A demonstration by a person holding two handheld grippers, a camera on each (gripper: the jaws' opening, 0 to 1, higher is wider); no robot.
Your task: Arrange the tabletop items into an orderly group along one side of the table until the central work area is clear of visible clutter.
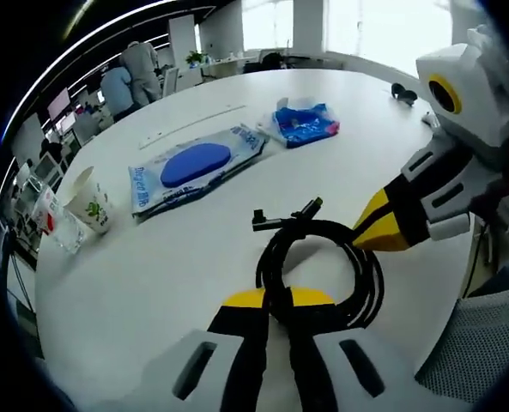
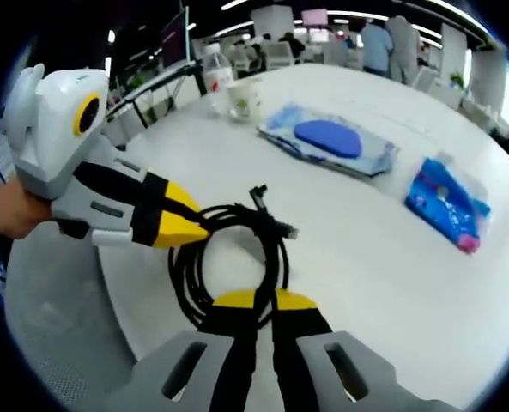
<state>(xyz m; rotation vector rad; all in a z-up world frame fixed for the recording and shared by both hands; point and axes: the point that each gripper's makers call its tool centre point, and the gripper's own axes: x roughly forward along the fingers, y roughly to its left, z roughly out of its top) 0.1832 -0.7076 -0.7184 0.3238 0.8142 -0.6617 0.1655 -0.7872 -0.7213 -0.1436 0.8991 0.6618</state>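
A round white table (image 1: 151, 283) holds 5 loose items, and both grippers meet at a coiled black cable (image 1: 323, 257) lying near the table's edge. In the left gripper view, the left gripper (image 1: 275, 300) has its yellow-tipped jaws pressed together on the near loop of the coil, while the right gripper (image 1: 370, 233) reaches in from the right with its tips touching the coil's far side. In the right gripper view, the right gripper (image 2: 264, 300) likewise has its jaws closed on a strand of the cable. Beyond the cable lie a flat wet-wipes pack (image 1: 194, 167) with a blue oval lid and a smaller blue packet (image 1: 304, 123), well apart from each other. A paper cup (image 1: 91, 204) and a clear plastic bottle (image 1: 52, 219) stand together at the far edge. Judging by this spread, the tidying appears barely begun: the cup and bottle already sit at 1 side, but the 2 packs and the cable remain to be grouped.
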